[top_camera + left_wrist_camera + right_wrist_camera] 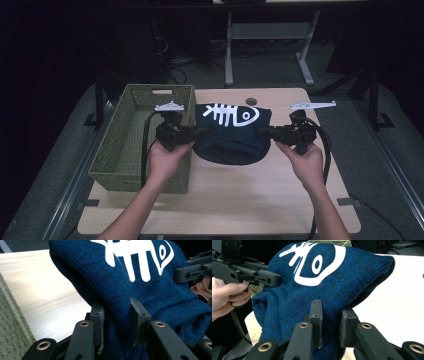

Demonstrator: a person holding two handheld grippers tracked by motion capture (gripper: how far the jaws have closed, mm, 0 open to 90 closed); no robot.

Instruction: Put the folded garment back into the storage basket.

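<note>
The left gripper [199, 133] and right gripper [264, 132] are each clamped on an opposite edge of the blue garment [231, 135], which hangs stretched between them above the table [240, 200]. The woven basket [131, 135] sits just outboard of the left gripper, the nearer one.

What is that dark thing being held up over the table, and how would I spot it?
Look at the pale wooden table, just right of the green woven basket. Stretched between the left gripper and right gripper hangs a dark blue knitted garment. Its white fish-skeleton print marks it out.
</note>
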